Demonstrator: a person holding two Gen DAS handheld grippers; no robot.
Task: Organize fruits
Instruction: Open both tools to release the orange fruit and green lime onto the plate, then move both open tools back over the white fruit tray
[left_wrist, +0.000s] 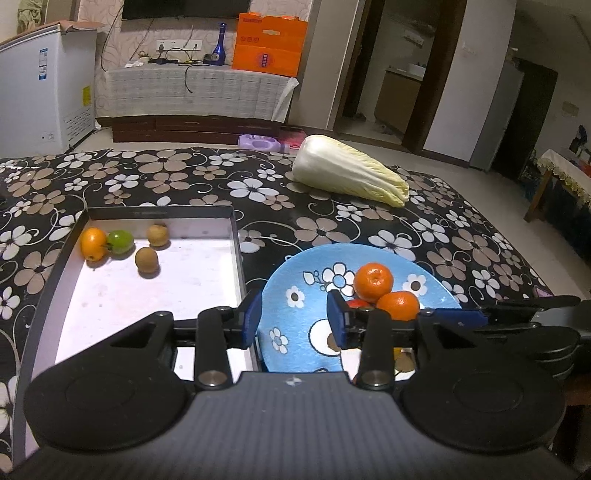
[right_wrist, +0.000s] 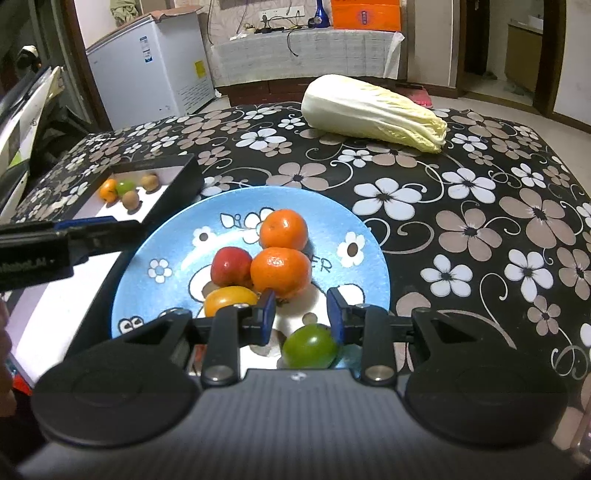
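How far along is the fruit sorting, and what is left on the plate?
Done: the white-lined black box holds four small fruits: orange, green and two brown. In hand: nothing; the left gripper and right gripper are empty over the blue flowered plate. Left on it: two mandarins, a red fruit, a yellow one and a green one.

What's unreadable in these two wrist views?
- Left wrist view: the red fruit and the plate's near part sit behind the left gripper.
- Right wrist view: brown pieces behind the right gripper can't be identified; the green tomato is partly covered.
- Plate lettering: fruit hides most of it.
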